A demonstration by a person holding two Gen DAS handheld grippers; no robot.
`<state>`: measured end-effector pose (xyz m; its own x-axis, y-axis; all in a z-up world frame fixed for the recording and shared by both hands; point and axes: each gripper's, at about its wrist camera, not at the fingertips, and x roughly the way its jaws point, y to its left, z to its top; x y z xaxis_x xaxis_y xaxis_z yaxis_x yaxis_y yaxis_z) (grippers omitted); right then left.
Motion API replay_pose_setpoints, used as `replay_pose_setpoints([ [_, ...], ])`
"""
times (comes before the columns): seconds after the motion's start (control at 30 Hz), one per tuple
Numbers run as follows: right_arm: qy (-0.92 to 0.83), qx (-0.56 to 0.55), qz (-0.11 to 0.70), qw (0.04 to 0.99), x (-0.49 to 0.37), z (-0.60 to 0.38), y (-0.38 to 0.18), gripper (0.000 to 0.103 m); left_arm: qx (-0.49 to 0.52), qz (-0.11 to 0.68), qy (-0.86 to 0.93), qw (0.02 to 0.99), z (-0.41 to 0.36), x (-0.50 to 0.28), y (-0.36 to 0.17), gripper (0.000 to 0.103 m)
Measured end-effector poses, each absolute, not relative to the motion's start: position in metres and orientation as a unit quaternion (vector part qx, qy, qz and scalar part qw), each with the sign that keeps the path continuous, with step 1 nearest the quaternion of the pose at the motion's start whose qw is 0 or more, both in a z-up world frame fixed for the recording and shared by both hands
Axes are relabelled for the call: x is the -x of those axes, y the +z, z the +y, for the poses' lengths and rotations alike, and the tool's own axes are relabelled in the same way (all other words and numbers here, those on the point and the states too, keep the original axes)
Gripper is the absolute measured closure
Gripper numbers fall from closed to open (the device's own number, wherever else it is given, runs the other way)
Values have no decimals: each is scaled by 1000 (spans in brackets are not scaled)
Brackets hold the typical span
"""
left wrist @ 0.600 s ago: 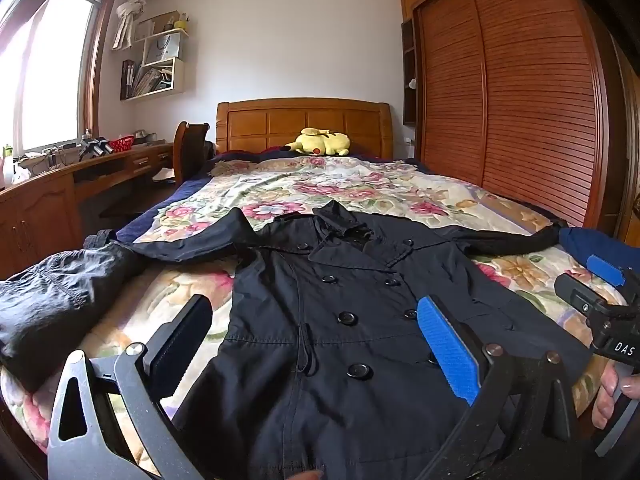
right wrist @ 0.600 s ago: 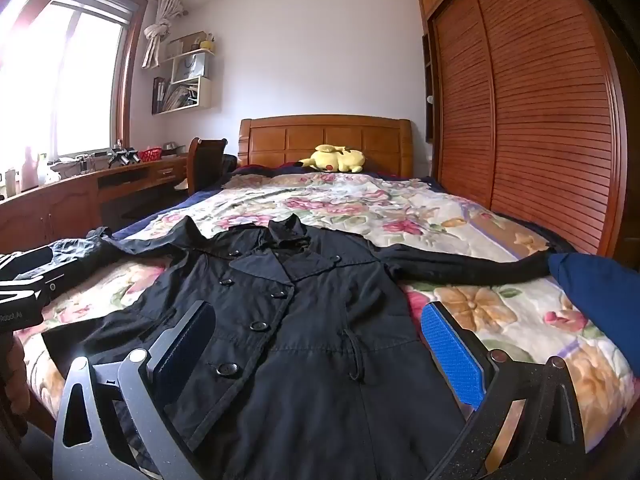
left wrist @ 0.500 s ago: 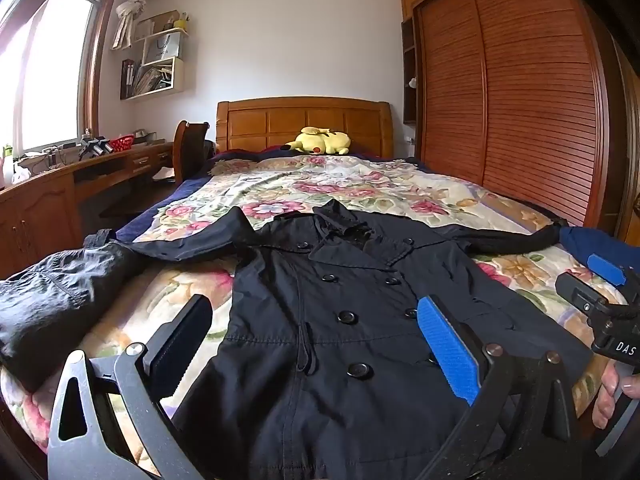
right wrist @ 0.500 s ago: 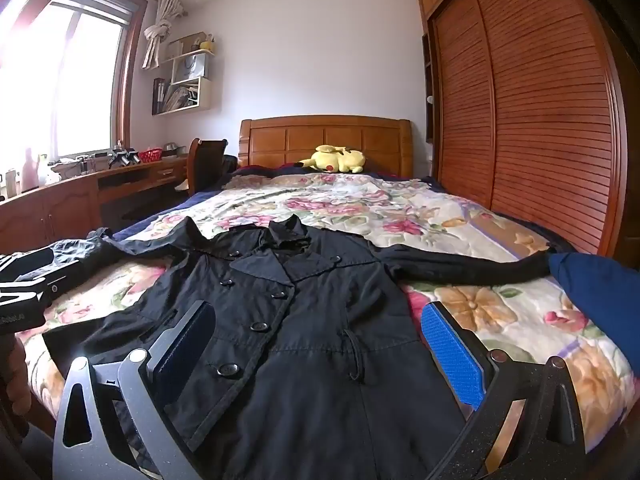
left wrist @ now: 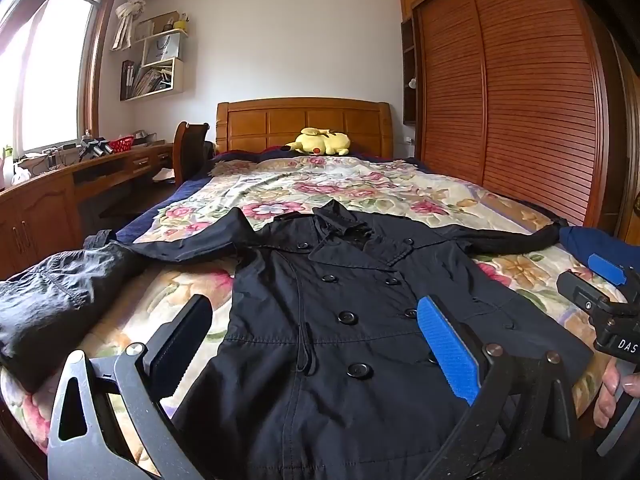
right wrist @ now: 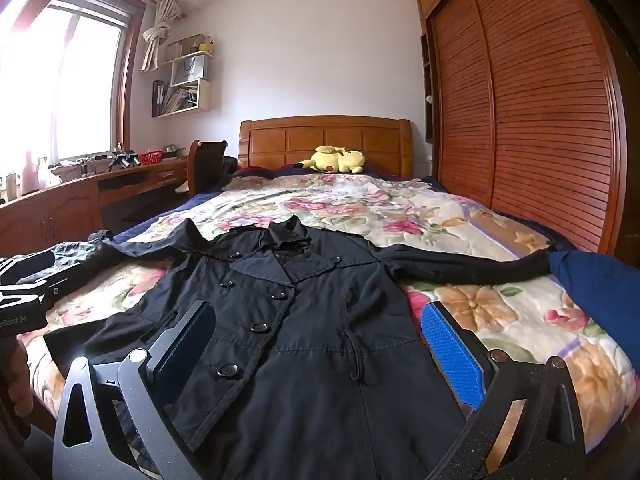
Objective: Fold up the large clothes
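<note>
Two tools hang over the bed, and nothing has shifted in the last half second: the long black double-breasted button coat [left wrist: 340,320] lies flat, face up, sleeves spread, on the floral quilt [left wrist: 320,184]. The left tool [left wrist: 316,344] and right tool [right wrist: 320,352] are both released wide, holding nothing. I judge folding not yet begun. The letters "DAS" show on the right tool's body; lettering on the left's is cut off.

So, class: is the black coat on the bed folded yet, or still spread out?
Spread out. The black coat lies flat and front-up on the bed, both sleeves stretched out sideways, buttons and collar showing, no fold in it.
</note>
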<state>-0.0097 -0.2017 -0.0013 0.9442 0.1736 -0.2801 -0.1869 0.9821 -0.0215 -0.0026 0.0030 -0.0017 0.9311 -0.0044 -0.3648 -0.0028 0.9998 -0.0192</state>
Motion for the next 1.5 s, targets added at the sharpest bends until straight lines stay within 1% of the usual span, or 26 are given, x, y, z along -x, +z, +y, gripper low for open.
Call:
replay_pose_setpoints([
  [1.5,90,22,138,986,8,-202,-3,1,6,183,0,983,0,2,1,0],
])
